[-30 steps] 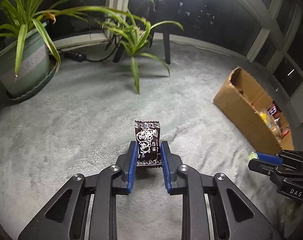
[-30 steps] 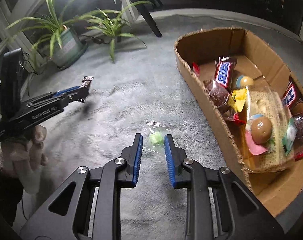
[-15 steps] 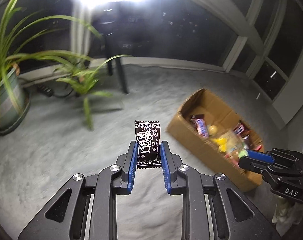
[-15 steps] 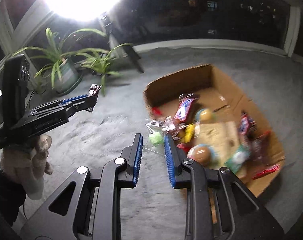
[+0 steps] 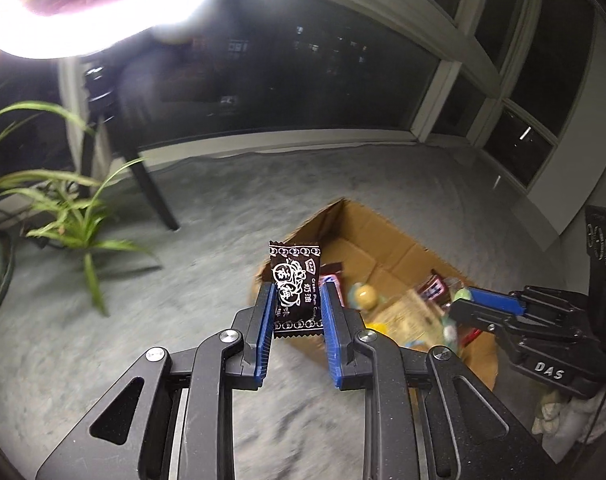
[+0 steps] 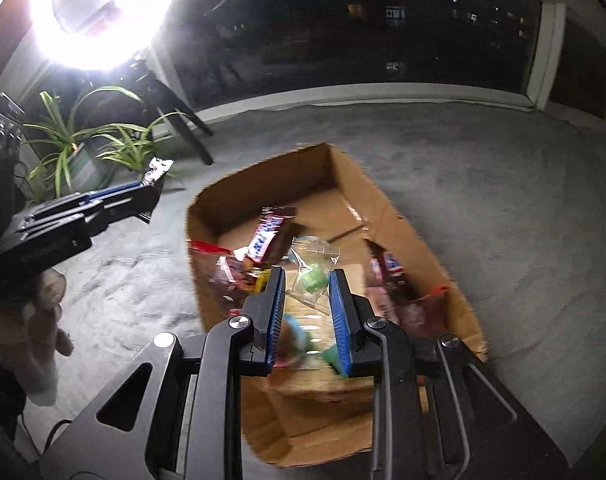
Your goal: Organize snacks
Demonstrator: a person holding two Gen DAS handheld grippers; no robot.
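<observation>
Cardboard box (image 6: 399, 216) lies directly below the right hand-held gripper (image 6: 307, 280), clamped on a clear packet with a green candy (image 6: 311, 278). The left hand-held gripper (image 5: 296, 294), clamped on an upright black candy packet (image 5: 295, 280), sits short of the box's near corner, so the right is nearer.

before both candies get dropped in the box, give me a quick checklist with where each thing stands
1. Left tongs gripping the black candy: ok.
2. Right tongs gripping the green candy bag: ok.
3. Right tongs over the cardboard box: ok.
4. Left tongs over the box: cannot tell; the candy lines up with the box's near corner.
5. Room left in the box: ok, bare cardboard at the far end.
6. The two tongs apart from each other: ok.
</observation>
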